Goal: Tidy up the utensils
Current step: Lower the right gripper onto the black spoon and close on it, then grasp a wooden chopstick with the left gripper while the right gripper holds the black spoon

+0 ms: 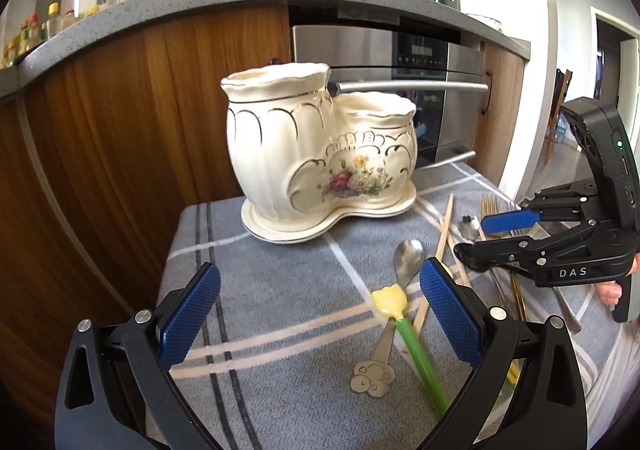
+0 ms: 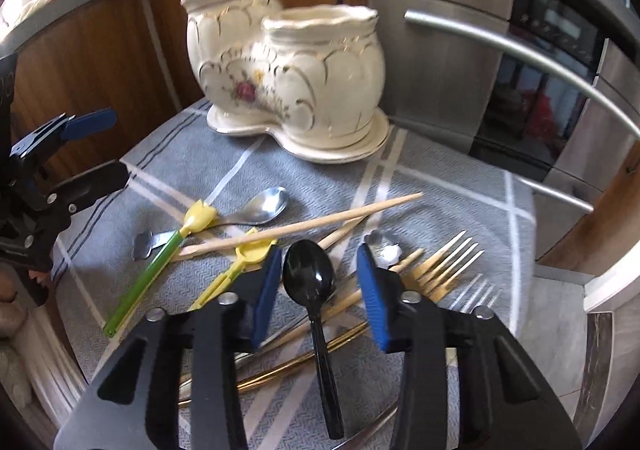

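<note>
2 tools hang over a grey striped cloth (image 1: 280,330) on the counter. Going left to right, the left tool (image 1: 320,314) comes first: its jaws stand wide apart and hold nothing, with bare cloth between its blue pads (image 1: 188,326). Ahead of it, well beyond the fingertips, stands a cream holder (image 1: 320,153) with 2 openings, a taller one on the left and a lower one on the right, both on one shaped saucer. Just inside its right pad lies a steel spoon (image 1: 408,262), bowl toward the holder, with a green pick (image 1: 416,346) topped by a yellow tulip lying across its handle. Past that pad run wooden chopsticks (image 1: 444,234), partly hidden by it.

Further right is the right tool (image 2: 318,286). Its jaws are also parted, and they grip nothing. A black spoon (image 2: 312,290) lies on the cloth between its pads (image 2: 374,298), bowl forward and handle running back under the tool; neither pad touches it. Left of this tool lies a yellow pick (image 2: 240,262) under 1 chopstick. Right of it, 2 forks, a gold fork (image 2: 444,266) and a silver fork (image 2: 476,290), point tines away, the silver one farther right. The holder stands ahead of this tool, beyond the utensils.
</note>
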